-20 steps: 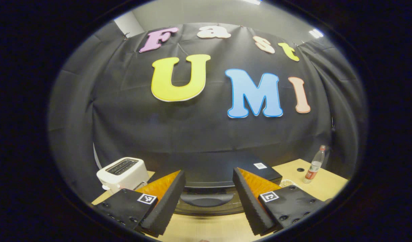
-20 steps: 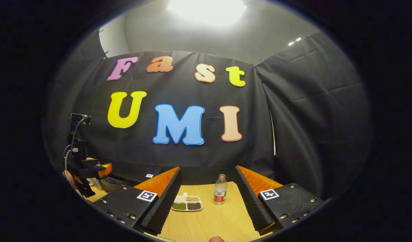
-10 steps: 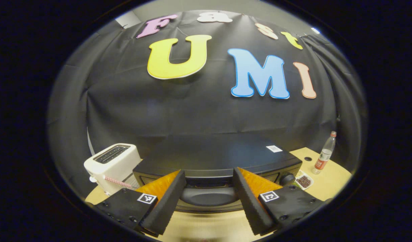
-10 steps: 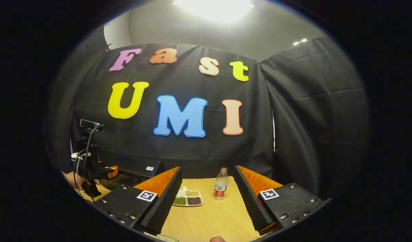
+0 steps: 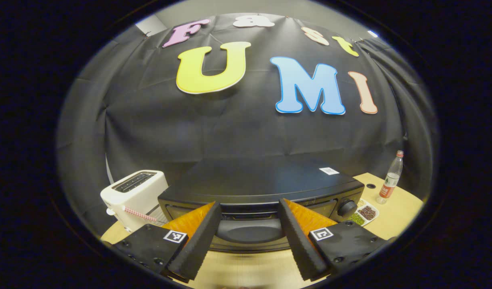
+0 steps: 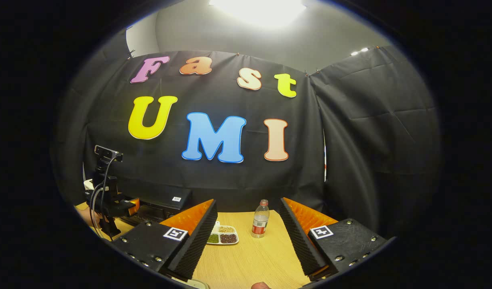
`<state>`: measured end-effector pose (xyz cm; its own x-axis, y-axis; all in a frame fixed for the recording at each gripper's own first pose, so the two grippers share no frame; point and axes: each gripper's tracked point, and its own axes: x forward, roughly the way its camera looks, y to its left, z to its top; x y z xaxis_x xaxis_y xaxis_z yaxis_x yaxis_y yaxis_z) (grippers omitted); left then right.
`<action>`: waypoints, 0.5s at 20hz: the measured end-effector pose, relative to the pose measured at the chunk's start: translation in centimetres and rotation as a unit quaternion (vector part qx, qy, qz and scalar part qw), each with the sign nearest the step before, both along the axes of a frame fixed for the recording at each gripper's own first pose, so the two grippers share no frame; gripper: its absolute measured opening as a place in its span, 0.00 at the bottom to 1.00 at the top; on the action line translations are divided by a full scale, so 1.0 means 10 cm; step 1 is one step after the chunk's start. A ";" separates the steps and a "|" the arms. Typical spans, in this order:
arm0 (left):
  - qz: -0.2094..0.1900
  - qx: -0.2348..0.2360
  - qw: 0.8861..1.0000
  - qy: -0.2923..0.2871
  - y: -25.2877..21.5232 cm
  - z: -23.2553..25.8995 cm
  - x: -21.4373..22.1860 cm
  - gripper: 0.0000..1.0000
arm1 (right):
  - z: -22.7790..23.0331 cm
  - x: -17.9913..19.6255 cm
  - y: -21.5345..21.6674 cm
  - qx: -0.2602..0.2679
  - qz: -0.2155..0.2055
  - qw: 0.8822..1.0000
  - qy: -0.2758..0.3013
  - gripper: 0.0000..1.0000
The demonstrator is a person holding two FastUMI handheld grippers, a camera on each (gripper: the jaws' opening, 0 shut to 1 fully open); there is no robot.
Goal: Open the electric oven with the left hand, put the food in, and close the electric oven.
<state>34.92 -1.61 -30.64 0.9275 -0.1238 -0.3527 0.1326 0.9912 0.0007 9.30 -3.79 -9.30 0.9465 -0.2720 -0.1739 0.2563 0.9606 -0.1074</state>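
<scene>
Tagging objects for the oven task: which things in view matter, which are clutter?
Belongs to the job:
- electric oven, door shut
- its door handle, between the open left claw fingers
- food tray
- right claw, open

Just lying about:
- white toaster
- bottle
- table

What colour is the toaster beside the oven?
White or cream, seen best in the left gripper view: the toaster stands left of the black oven.
</scene>
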 end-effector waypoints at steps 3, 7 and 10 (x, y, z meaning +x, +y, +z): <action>0.002 -0.003 1.000 -0.003 0.02 0.00 -0.12 1.00 | 0.04 -0.03 -0.01 -0.006 0.004 1.000 -0.005 0.95; 0.004 -0.002 1.000 -0.001 0.03 -0.03 -0.30 0.96 | 0.05 -0.08 -0.03 -0.004 0.011 1.000 -0.005 0.95; 0.006 0.001 1.000 0.001 0.04 -0.07 -0.44 1.00 | 0.07 -0.13 -0.04 -0.002 0.016 1.000 -0.005 0.95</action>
